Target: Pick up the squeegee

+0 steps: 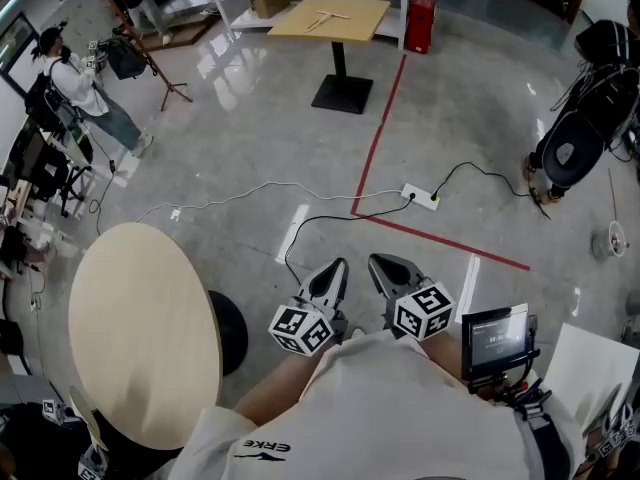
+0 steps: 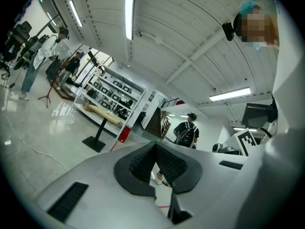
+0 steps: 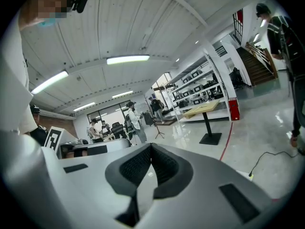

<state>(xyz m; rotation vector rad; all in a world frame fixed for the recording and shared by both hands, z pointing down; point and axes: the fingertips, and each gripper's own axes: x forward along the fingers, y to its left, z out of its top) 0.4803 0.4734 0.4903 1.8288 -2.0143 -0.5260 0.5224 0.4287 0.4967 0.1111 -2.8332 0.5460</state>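
A pale T-shaped tool, apparently the squeegee [image 1: 327, 18], lies on a square yellow table [image 1: 355, 26] far ahead across the floor. Both grippers are held close to the person's chest, pointing toward that table. My left gripper [image 1: 338, 264] has its jaws together with nothing between them, and in the left gripper view its pads [image 2: 155, 144] meet at the tip. My right gripper [image 1: 375, 260] is beside it, also shut and empty [image 3: 151, 146]. The yellow table shows small in both gripper views [image 2: 106, 114] [image 3: 206, 109]; the tool cannot be made out there.
A round beige table [image 1: 140, 328] stands close at the left. A power strip [image 1: 421, 197] with cables and a red tape line [image 1: 380, 133] cross the floor ahead. A red box [image 1: 420, 23] stands by the yellow table. A person [image 1: 80, 88] stands far left, a black bag [image 1: 585, 128] far right.
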